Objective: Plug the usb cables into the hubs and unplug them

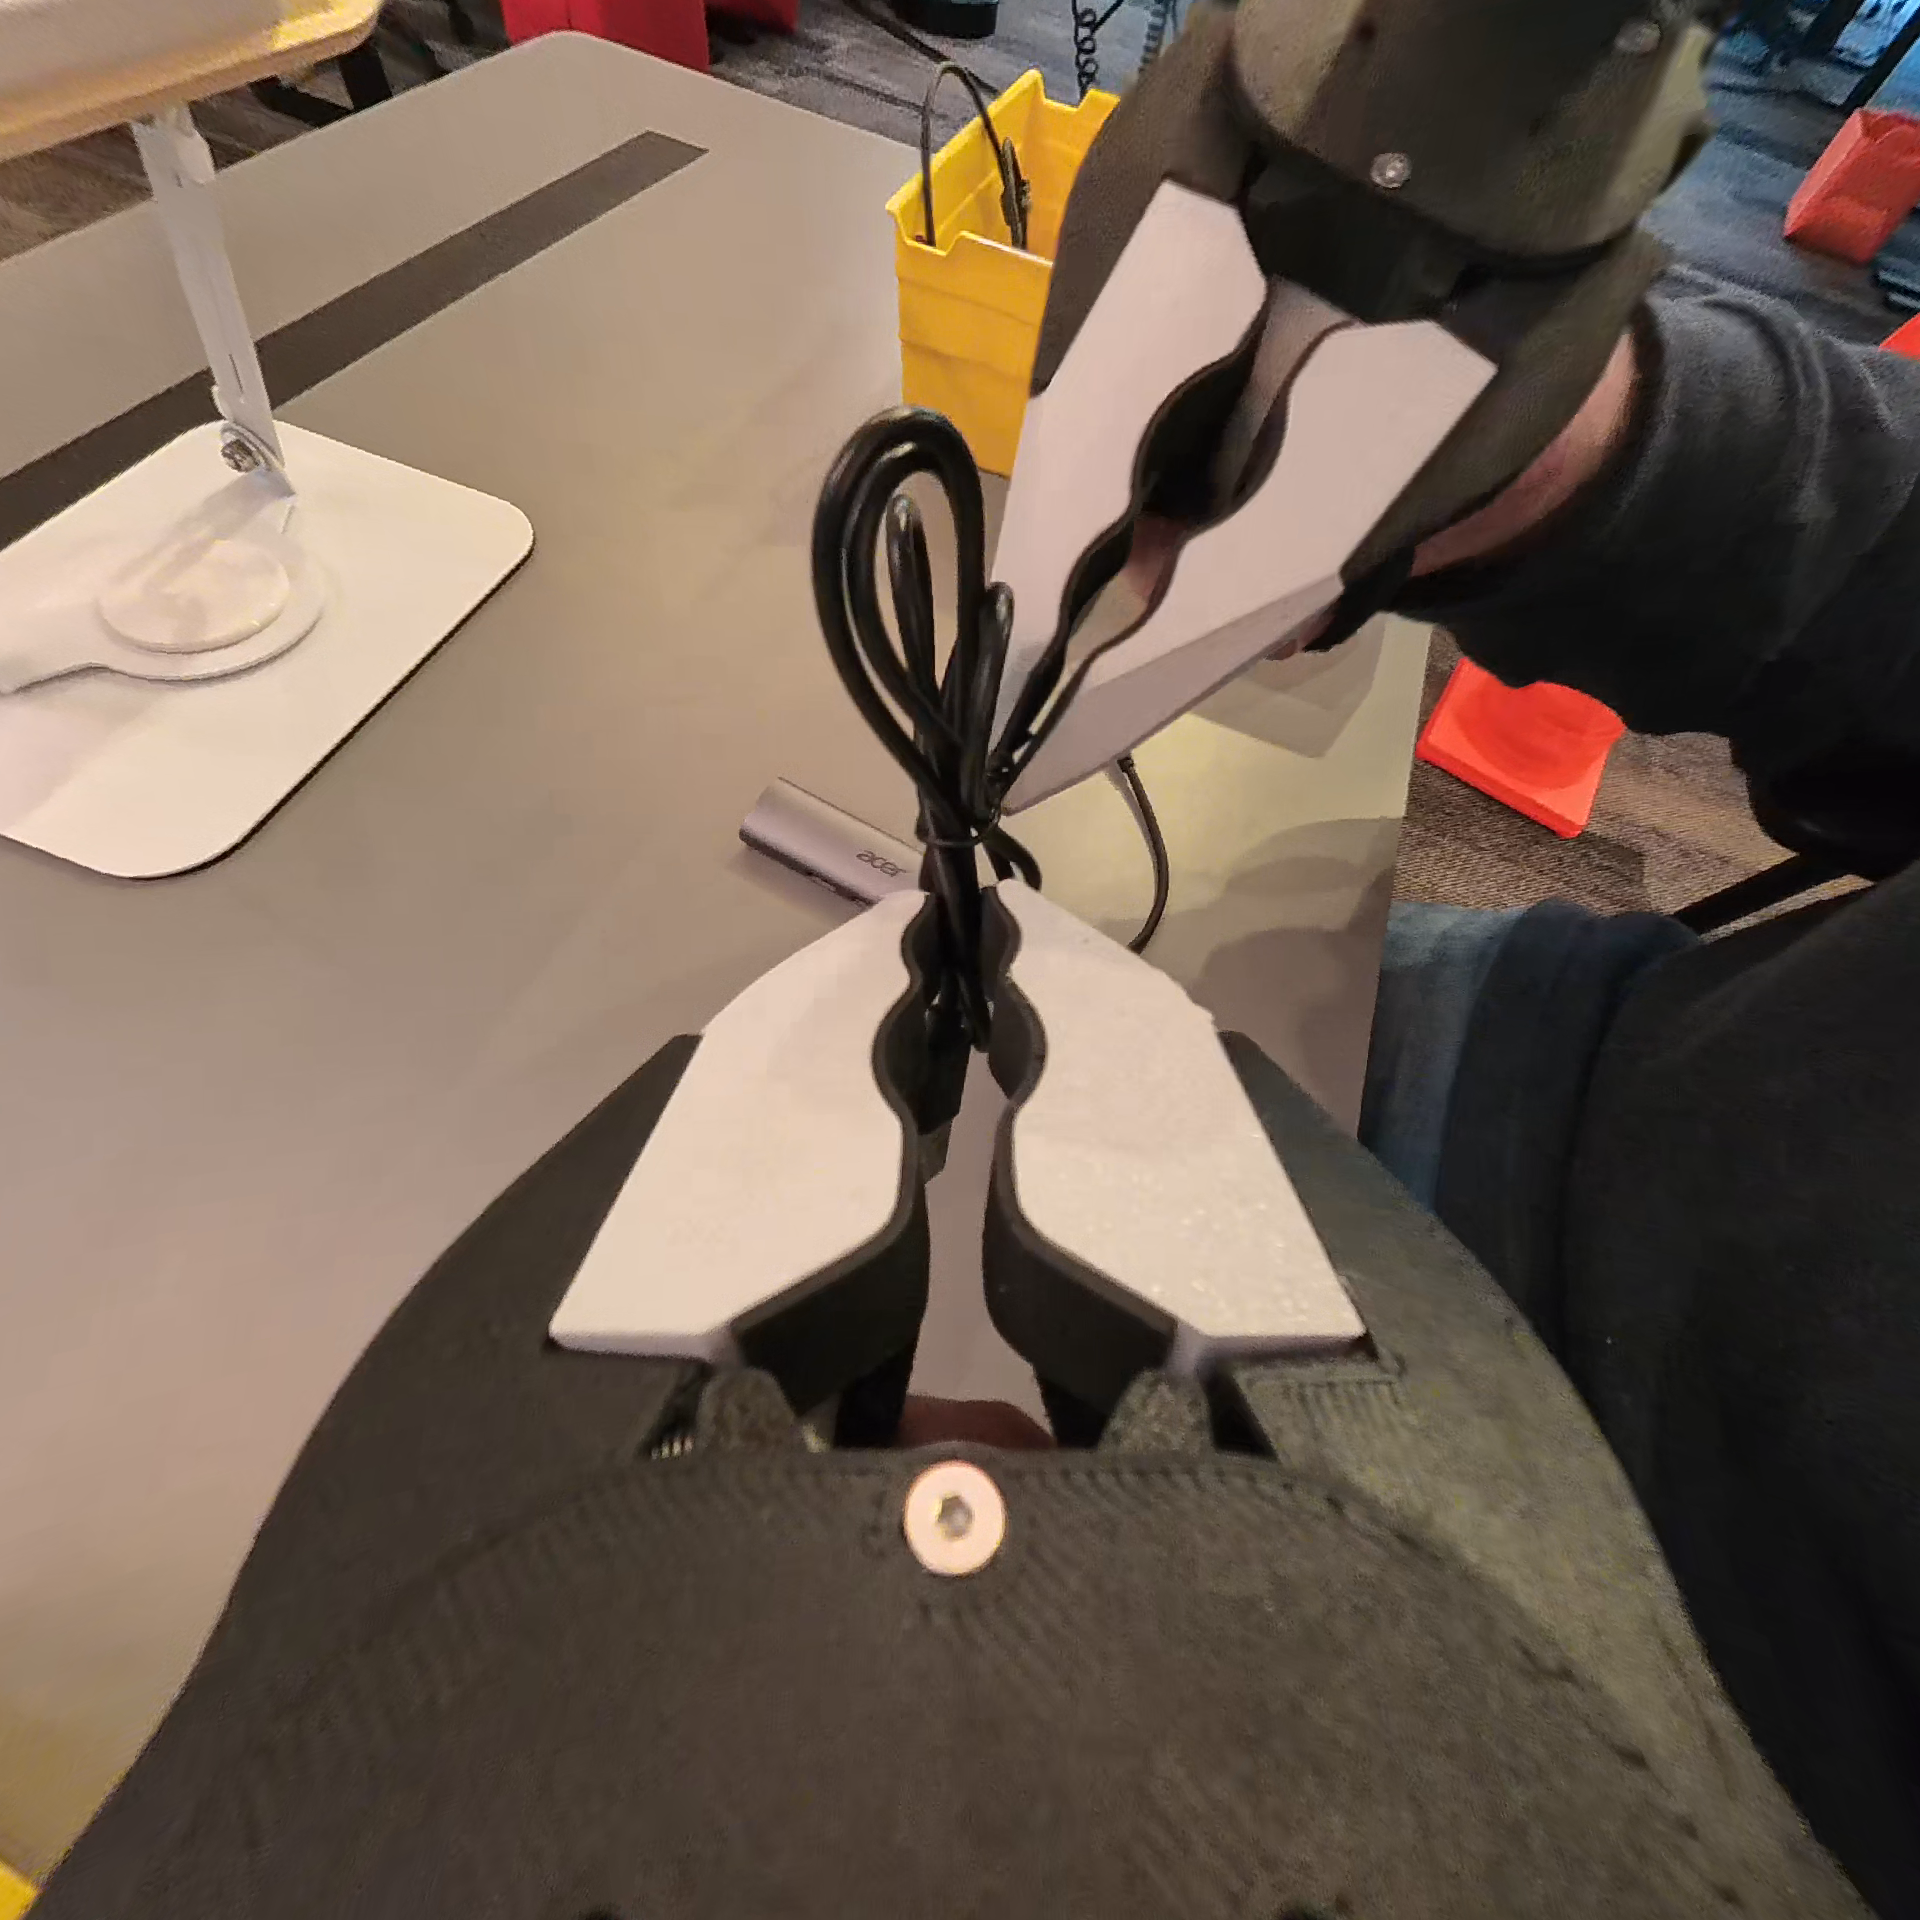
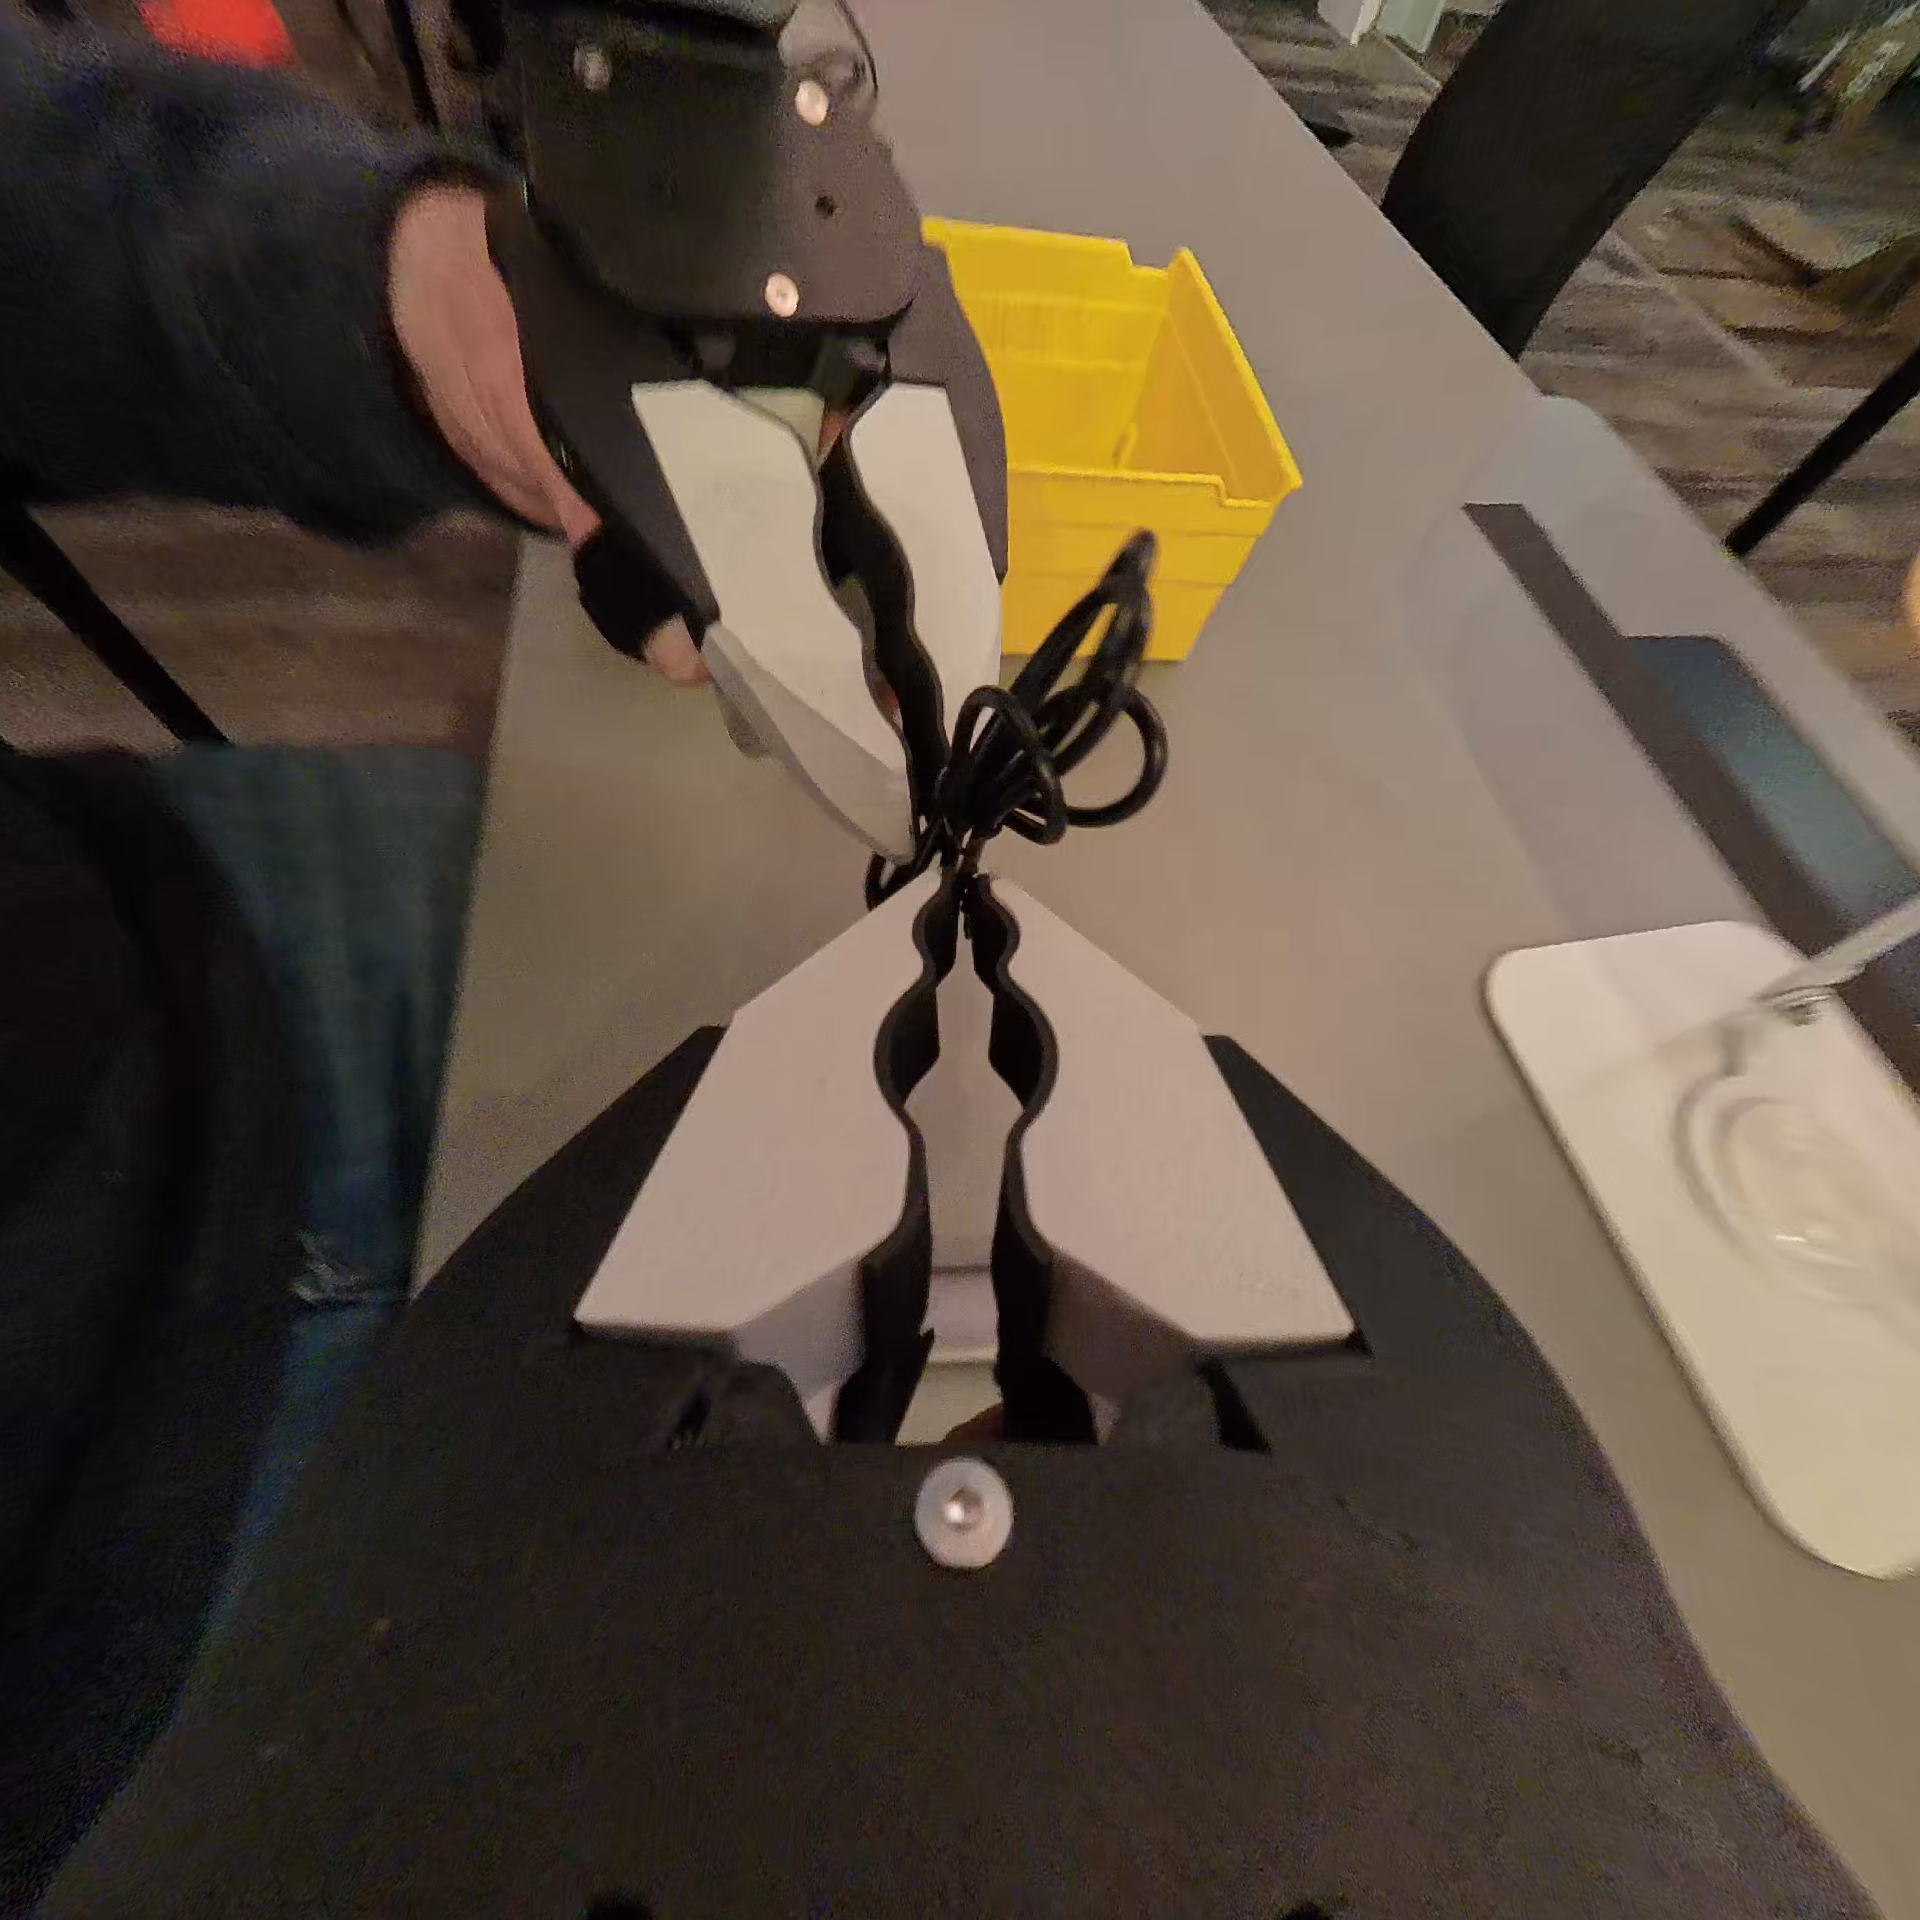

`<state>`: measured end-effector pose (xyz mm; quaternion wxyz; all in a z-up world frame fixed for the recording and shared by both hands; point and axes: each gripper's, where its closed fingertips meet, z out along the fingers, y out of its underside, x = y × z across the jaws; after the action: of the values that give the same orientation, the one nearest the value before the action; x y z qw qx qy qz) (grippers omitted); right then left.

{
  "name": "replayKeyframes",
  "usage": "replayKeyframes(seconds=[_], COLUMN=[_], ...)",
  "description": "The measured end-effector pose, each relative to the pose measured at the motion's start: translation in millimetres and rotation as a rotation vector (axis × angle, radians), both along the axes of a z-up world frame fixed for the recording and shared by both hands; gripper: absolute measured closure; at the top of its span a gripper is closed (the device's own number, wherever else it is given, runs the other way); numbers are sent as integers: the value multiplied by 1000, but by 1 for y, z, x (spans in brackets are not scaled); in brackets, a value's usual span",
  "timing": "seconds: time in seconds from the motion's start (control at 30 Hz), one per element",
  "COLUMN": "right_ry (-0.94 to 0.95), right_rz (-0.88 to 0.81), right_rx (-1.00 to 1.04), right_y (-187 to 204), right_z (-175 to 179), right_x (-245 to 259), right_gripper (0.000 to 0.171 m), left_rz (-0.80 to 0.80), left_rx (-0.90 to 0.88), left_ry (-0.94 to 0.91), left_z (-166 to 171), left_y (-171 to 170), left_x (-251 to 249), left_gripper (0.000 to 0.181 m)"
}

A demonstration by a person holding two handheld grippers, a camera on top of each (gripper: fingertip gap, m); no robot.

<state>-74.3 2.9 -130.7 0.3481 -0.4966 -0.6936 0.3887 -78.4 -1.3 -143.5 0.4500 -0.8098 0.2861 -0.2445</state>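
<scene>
So: grey table (image 1: pixel 436 935) carries yellow bin (image 2: pixel 1132 436) and grey hub (image 1: pixel 821 836). Above it, left gripper (image 1: pixel 961 914) and right gripper (image 2: pixel 961 883) both pinch the bundled black cable (image 1: pixel 914 623), held off the table.

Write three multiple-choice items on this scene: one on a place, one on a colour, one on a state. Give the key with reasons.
1. Where is the flat grey metal hub?
A. on the grey table
B. in the bin
C. on the white stand base

2. What colour is the open plastic bin?
A. red
B. yellow
C. blue

3. How is the bundled black cable held?
A. lying loose
B. by one pair only
C. by both pairs of tongs

Key: A, it lies on the grey table behind the left tongs; B, its walls are yellow; C, left tongs and right tongs both pinch it.
</scene>
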Motion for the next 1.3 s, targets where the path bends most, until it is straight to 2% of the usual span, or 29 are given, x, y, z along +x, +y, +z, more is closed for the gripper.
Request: replayKeyframes(seconds=[0.2, 0.27, 0.33, 0.43, 0.6, 0.67, 0.73, 0.8, 0.83, 0.93, 1.03, 1.17, 1.3], right_ry=[19, 12, -15, 23, 137, 172, 194, 201, 191, 168, 176, 127, 85], right_rz=[10, 20, 20, 22, 104, 108, 76, 12, -21, -81, -71, -53, -30], right_rx=[270, 304, 178, -206, -773, -844, -721, -437, -290, 75, 313, 635, 821], right_y=[0, -2, -3, -9, -19, -17, -12, -1, 6, 21, 18, 17, 15], right_z=[4, 2, -1, 8, 34, 33, 29, 25, 23, 19, 19, 12, 6], right_x=[1, 3, 3, 3, 4, 3, 2, 2, 4, 10, 13, 14, 13], right_gripper=[171, 171, 171, 171, 171, 171, 171, 171, 171, 171, 171, 171, 171], left_rz=[-7, -5, -6, 7, 29, 42, 57, 86, 73, 80, 18, -112, -188], left_rx=[-24, -13, 45, 188, 646, 641, 567, 430, 334, 110, -65, -248, -331], left_ry=[-85, -57, 43, 181, 611, 646, 568, 445, 368, 58, -256, -604, -678], left_z=[5, 4, 1, 8, 35, 33, 29, 23, 18, 21, 31, 44, 36], left_y=[-2, -2, -2, 1, 7, 10, 11, 11, 9, 7, 4, -5, -14], left_x=[1, 1, -1, -4, -13, -14, -14, -19, -18, -16, -4, 7, 9], left_gripper=[175, 175, 175, 176, 175, 174, 172, 143, 138, 131, 130, 113, 93])
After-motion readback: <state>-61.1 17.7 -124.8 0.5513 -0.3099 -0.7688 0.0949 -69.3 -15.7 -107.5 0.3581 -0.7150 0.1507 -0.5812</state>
